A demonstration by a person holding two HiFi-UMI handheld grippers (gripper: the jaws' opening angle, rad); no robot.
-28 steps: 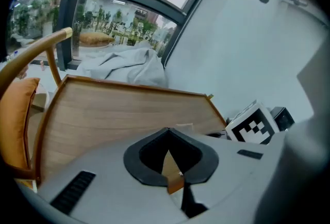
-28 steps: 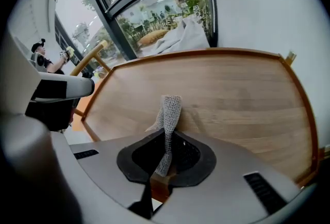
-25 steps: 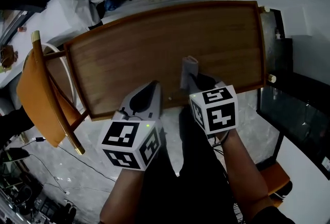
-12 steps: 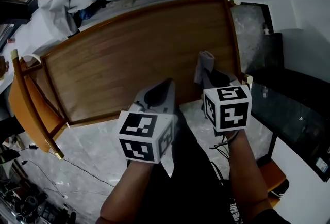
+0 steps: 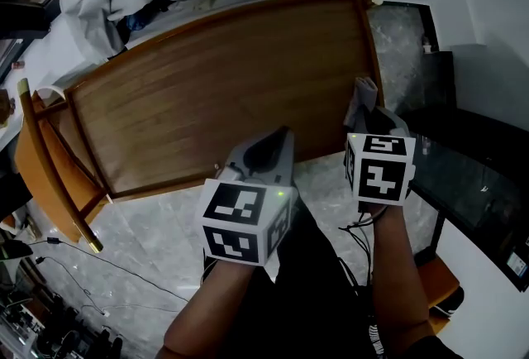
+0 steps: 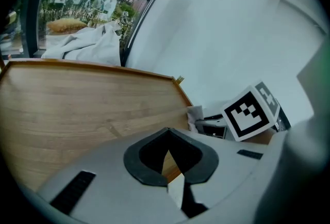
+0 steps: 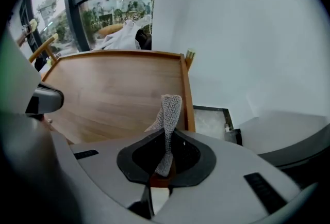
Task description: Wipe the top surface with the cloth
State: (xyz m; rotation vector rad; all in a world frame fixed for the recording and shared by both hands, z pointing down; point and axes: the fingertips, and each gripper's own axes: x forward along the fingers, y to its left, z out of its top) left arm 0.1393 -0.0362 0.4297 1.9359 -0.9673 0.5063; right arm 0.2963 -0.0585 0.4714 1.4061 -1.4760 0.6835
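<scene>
Cloth gripped at the wooden tabletop (image 5: 207,93)'s near right corner, not yet flat on the wood.
right gripper (image 7: 164,162) jaws are clamped on the grey knit cloth (image 7: 167,114), which stands upright just inside the tabletop's right edge. left gripper (image 6: 167,158) jaws are together with nothing between them, just off the tabletop's near edge. I'd tip the right gripper down so the loose end lies flat, keep the jaws off the wood, and run overlapping passes from the right edge toward the left end.

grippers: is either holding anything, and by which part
The right gripper is shut on the cloth, pinching one end; the rest sticks out forward. The left gripper is shut and empty.
</scene>
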